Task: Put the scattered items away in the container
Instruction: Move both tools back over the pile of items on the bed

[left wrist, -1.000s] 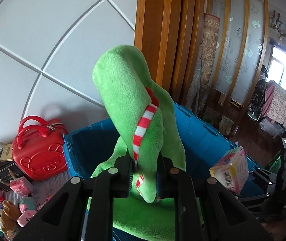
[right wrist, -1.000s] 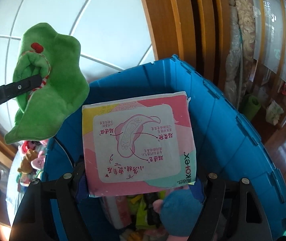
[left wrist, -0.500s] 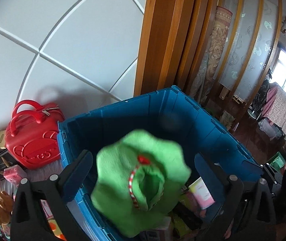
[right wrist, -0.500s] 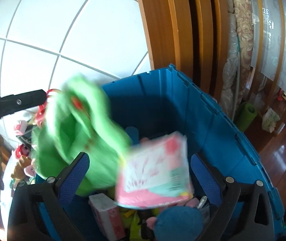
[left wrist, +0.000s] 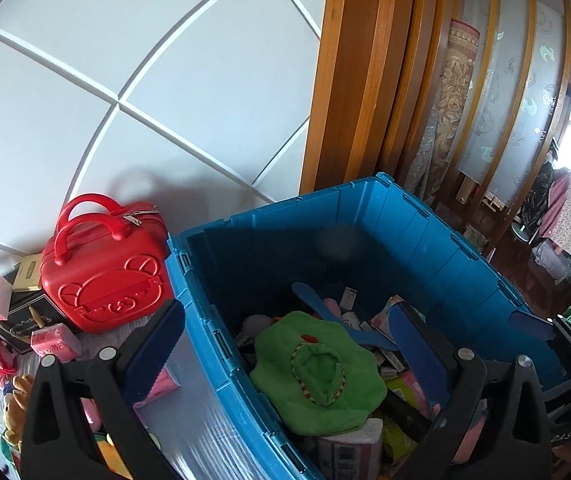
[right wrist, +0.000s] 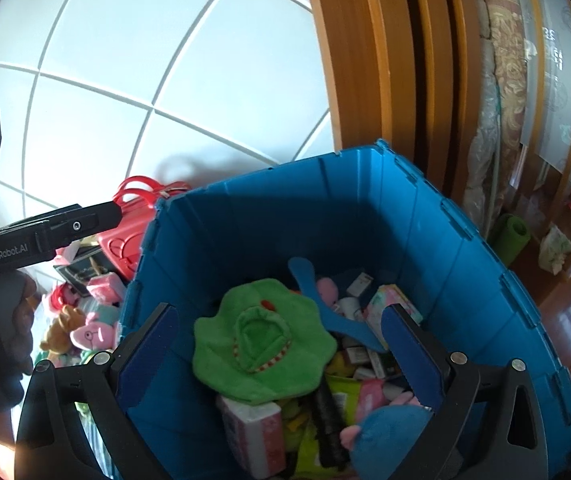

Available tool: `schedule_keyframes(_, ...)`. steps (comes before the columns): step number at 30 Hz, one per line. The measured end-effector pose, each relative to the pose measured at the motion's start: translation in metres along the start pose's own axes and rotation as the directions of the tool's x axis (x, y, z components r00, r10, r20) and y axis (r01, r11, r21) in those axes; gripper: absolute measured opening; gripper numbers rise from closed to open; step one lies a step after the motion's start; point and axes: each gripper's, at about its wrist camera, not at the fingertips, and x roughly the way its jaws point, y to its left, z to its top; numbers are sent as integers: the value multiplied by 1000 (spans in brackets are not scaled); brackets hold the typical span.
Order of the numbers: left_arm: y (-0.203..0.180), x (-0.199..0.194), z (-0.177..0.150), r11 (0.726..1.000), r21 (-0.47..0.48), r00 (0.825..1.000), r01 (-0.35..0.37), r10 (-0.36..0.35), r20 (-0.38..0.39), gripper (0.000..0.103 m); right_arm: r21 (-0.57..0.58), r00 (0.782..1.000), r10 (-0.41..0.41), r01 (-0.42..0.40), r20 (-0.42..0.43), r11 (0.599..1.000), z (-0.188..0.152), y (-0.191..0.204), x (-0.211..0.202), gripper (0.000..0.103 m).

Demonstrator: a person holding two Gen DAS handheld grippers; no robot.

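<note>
Both tongs hang spread wide and hold nothing. The left tongs (left wrist: 285,352) straddle the near-left rim of the blue bin (left wrist: 425,224): one finger sits outside the bin over the desk (left wrist: 189,432), the other over the bin's contents. The right tongs (right wrist: 277,356) are poised over the open bin with both fingers above its inside. Between and below the fingers, in both views, the green plush toy (left wrist: 317,376) lies flat on top of the pile in the bin, touching neither tongs, its red-and-white striped trim facing up. Around it lie a pink and white pack (right wrist: 253,428) at its near edge, a blue plush (right wrist: 385,436) toward the right finger, and a blue paddle-shaped piece (right wrist: 325,296) farther in, among small boxes. Outside the bin on the left, small pink packs and plush animals (right wrist: 85,332) are scattered on the desk, with a red handbag (left wrist: 101,268) behind them against the white tiled wall (left wrist: 165,80).
</note>
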Motion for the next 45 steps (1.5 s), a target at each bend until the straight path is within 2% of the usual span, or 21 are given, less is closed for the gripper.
schedule_keyframes(17, 67, -61, -61, 990, -81, 993, -117, 118, 3, 103, -134, 997, 80, -77, 14, 988, -14, 95, -28, 103)
schedule_keyframes(24, 112, -92, -99, 977, -120, 984, -178, 177, -17, 103, -168, 991, 133, -130, 7, 977, -34, 144, -34, 103)
schedule_keyframes(33, 173, -126, -158, 958, -179, 975, -223, 217, -57, 103, -214, 984, 175, -178, -37, 960, -65, 213, -26, 103)
schedule_keyframes(40, 241, -142, -227, 920, -266, 957, -286, 261, -126, 103, -249, 977, 193, -210, -90, 945, -97, 266, -8, 103)
schedule_keyframes(45, 283, -150, -277, 882, -317, 935, -347, 300, -189, 101, -267, 969, 206, -235, -134, 935, -123, 299, 5, 103)
